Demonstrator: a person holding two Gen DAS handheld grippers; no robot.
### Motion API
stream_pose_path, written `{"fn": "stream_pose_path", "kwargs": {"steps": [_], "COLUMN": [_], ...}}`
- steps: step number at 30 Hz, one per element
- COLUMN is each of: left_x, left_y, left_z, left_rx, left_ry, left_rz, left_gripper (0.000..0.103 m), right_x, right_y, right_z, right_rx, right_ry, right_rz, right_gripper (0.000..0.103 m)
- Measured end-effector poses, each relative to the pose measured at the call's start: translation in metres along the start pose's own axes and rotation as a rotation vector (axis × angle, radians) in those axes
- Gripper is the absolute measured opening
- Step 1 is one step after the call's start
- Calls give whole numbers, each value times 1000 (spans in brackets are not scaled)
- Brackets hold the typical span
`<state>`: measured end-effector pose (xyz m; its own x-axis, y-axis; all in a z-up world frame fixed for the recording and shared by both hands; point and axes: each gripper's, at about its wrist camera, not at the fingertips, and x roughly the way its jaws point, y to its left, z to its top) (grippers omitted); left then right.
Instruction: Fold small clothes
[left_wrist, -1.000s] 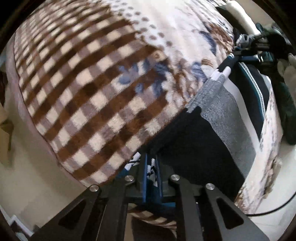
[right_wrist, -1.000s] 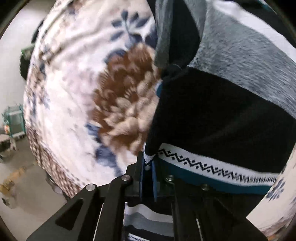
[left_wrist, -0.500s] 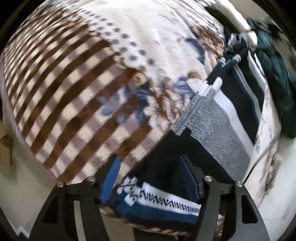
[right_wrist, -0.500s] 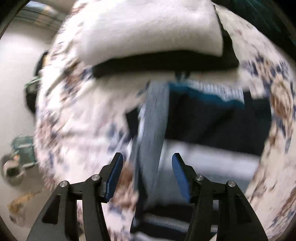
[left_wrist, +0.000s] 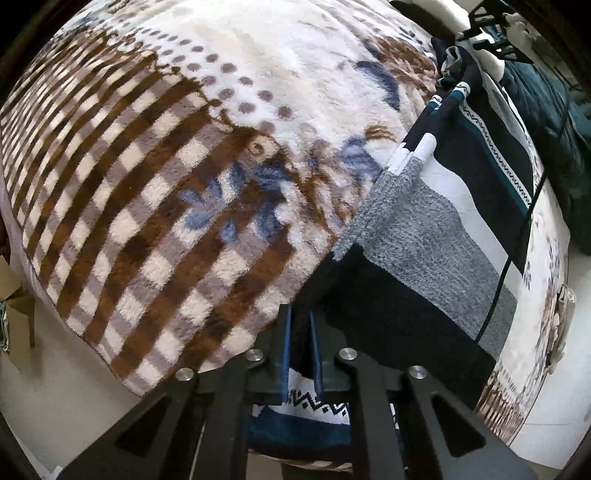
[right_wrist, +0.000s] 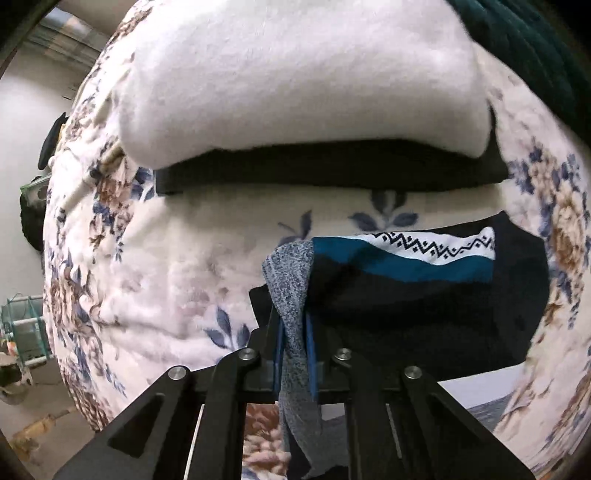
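Observation:
A striped knit sweater (left_wrist: 424, 240) in black, grey, white and teal lies spread on a fluffy blanket (left_wrist: 166, 184). My left gripper (left_wrist: 300, 314) is shut on the sweater's black edge, and the zigzag hem band shows just under its fingers. In the right wrist view the sweater (right_wrist: 406, 291) lies folded over, with its teal and zigzag band on top. My right gripper (right_wrist: 293, 321) points down at it, jaws closing, and the blue pads press on a grey knit flap that hangs between them.
A folded white garment (right_wrist: 295, 81) rests on a folded black one (right_wrist: 332, 166) just beyond the sweater. A dark green garment (right_wrist: 535, 44) lies at the far right. A thin black cable (left_wrist: 517, 236) crosses the sweater. The blanket's edge drops to pale floor (left_wrist: 55, 406).
Both grippers opened and shut again. The left took a new hold on the black edge. The right moved along the sweater toward the white stack and now grips the grey flap.

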<state>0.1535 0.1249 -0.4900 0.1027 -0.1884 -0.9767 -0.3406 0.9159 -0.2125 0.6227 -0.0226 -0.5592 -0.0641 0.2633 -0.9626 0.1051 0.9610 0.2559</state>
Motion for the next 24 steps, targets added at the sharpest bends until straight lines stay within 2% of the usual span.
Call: {"fn": "stream_pose_path", "kwargs": {"steps": [1,2,3,5,7,8,10,12,15,17,18,20,24], "left_x": [0,-1,1,-9,-32,-40,-61,-73,-70,-57,-44,-25,40], "left_y": [3,7,11,23,27,26,19,0,-52,-92,-118,-154,-210], "left_z": [1,3,14,19,29,34,55,90,157,205,240,284,366], "left_rx": [-7,-25,-38,-62,-81,-86,-104,-109,-42,22,68,124,231], "left_ry": [8,19,24,37,21,6,-42,-83,-142,-168,-180,-187,-108], "left_rz": [-8,-23,-33,-61,-78,-100,-126,-200,-274,-293,-305,-303,-256], "left_gripper": [8,11,12,18,34,37,54,61,61,62,62,62,62], "right_x": [14,17,19,6,-18,-33,-63,-83,-88,-79,-67,-49,-30], "right_y": [13,8,9,-3,-25,-38,-70,-109,-163,-200,-215,-236,-259], "right_z": [-4,-2,0,-3,-12,-16,-30,-46,-60,-67,-69,-72,-76], "right_rx": [-6,6,10,-9,-13,-14,-32,-39,1,64,105,166,208], "right_ry": [21,24,28,58,35,10,-62,-120,-146,-125,-100,-80,-84], "right_rz": [-3,-13,10,117,214,232,227,182,143,151,171,203,244], "right_gripper": [11,12,16,32,63,66,67,67,67,67,67,67,67]}}
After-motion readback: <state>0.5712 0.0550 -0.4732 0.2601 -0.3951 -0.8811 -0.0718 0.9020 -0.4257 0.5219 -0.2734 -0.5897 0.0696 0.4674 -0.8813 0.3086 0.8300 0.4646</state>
